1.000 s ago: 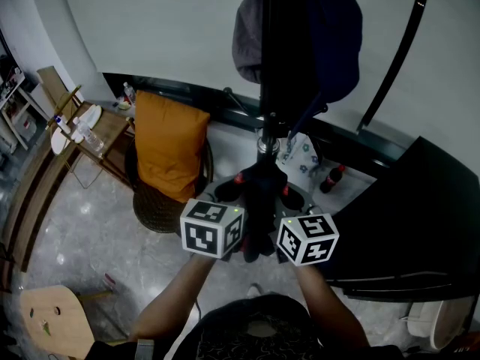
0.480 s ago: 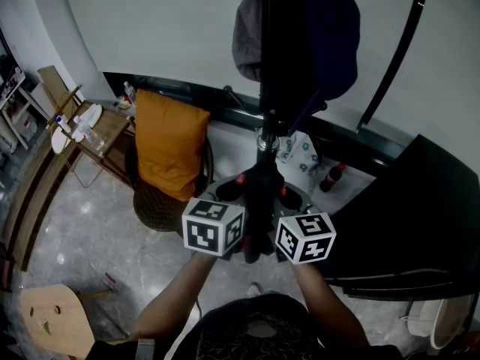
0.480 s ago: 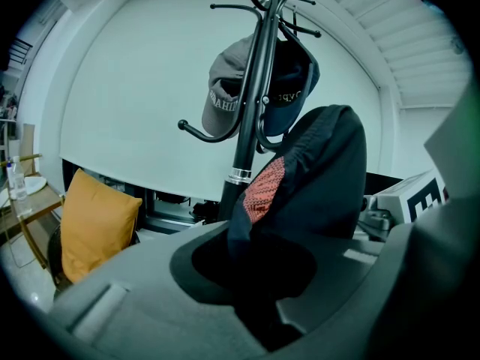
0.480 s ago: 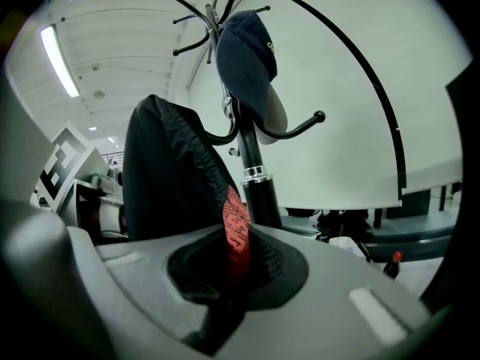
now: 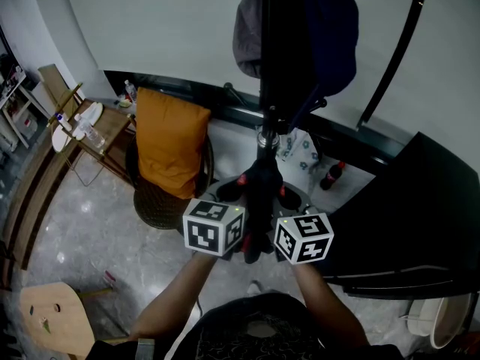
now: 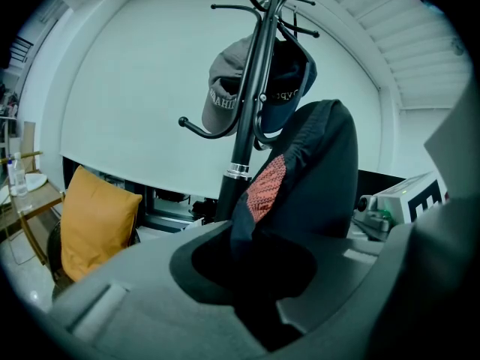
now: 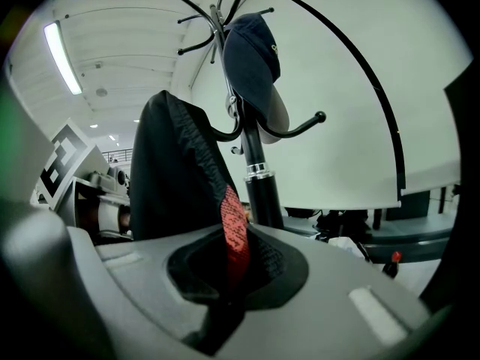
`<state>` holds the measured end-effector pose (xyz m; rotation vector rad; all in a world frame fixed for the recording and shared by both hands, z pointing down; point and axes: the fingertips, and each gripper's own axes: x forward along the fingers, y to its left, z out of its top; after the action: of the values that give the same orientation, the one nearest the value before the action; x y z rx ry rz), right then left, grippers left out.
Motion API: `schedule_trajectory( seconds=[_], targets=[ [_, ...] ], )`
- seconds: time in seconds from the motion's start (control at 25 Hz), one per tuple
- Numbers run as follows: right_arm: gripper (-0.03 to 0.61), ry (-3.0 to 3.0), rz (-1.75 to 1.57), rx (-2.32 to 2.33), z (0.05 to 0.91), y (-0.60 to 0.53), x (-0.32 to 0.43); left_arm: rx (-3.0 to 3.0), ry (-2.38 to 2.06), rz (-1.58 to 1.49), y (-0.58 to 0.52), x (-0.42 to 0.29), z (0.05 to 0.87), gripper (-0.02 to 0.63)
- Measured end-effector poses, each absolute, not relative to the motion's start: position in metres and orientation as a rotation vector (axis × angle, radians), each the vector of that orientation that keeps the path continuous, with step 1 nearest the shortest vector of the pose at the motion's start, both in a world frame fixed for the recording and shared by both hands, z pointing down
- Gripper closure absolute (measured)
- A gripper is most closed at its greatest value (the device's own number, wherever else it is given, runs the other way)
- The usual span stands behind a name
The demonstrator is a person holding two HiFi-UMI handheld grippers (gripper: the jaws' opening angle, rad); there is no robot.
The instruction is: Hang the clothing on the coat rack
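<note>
Clothing: dark clothing (image 5: 259,201) stands bunched upright out of both sets of jaws, and a red patch (image 6: 264,186) shows on the fold just above them.
Left gripper: the left gripper (image 6: 251,287) has its jaws clamped on the lower fold of the clothing, and the cloth fills the gap between them.
Right gripper: the right gripper (image 7: 225,276) has its jaws clamped on the same clothing, with the red strip running down into the gap. The two grippers sit side by side, close together.
Coat rack: the black pole of the coat rack (image 6: 247,126) rises just beyond the jaws, behind the clothing. Whether cloth and pole touch cannot be told. Curved hooks branch out above the jaws, and none of them carries the clothing.
Caps: a grey cap (image 6: 225,88) and a dark blue cap (image 6: 289,88) hang from the rack, high above the jaws.
Cushion: an orange cushion (image 5: 169,141) stands on a chair to the left of the left jaws, well apart from them.
</note>
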<state>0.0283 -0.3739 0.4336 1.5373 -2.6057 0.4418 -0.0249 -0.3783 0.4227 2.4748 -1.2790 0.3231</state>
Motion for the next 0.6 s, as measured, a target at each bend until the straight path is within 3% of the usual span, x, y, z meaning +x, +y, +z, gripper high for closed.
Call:
schedule_trajectory(
  seconds=[0.6],
  targets=[
    [0.555, -2.594, 0.448, 1.545, 0.436, -0.36, 0.025, 2.465, -1.261, 0.333, -0.364, -0.026, 0.427, 0.563]
  ],
)
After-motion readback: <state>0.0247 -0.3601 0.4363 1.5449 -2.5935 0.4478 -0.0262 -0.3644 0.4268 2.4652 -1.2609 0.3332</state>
